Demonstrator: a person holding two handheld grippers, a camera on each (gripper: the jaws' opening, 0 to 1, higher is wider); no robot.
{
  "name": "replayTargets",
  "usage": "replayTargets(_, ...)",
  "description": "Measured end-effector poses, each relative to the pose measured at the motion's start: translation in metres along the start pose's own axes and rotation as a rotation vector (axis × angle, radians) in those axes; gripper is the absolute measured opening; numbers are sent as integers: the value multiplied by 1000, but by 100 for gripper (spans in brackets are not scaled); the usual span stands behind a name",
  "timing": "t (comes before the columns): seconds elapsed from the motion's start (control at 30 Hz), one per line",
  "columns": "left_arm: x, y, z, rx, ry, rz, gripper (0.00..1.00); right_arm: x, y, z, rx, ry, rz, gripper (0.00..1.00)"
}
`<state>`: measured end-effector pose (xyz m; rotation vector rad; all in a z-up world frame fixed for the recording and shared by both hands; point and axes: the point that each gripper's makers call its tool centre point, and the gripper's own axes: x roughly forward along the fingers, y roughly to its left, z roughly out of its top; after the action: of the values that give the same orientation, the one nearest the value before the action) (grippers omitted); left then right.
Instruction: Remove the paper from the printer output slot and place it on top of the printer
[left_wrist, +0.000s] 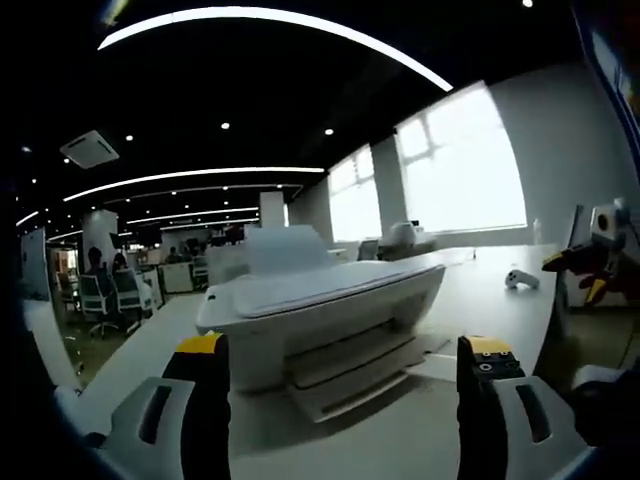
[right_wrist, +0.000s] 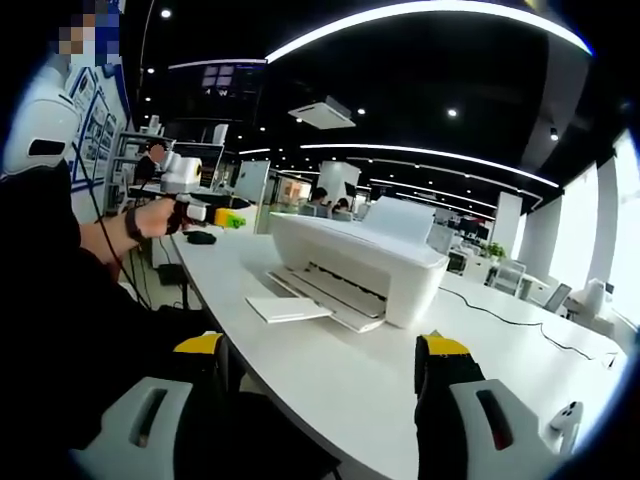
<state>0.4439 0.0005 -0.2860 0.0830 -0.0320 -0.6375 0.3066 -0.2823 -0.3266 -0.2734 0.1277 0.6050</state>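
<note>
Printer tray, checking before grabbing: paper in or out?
In: a white paper lies flat on the printer output tray, sticking out front.

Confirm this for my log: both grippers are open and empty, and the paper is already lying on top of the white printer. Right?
Not quite. The paper is not on top of the printer; the right gripper view shows it lying at the end of the output tray, low in front. The rest stands: the left gripper and right gripper are open and empty.

Long white table (right_wrist: 330, 385) with printer (right_wrist: 360, 262), black mouse (right_wrist: 201, 237), white controller (left_wrist: 521, 279).
</note>
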Motion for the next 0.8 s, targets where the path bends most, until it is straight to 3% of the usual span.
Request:
replayTargets(0.5,-14,-7,7,-1,-17,-16,97,0,0,0,-1,5,-7,73)
replayTargets(0.8,-19,-11,-2,6,8,-22,97,-1,-2,0,-2,4,-16,77)
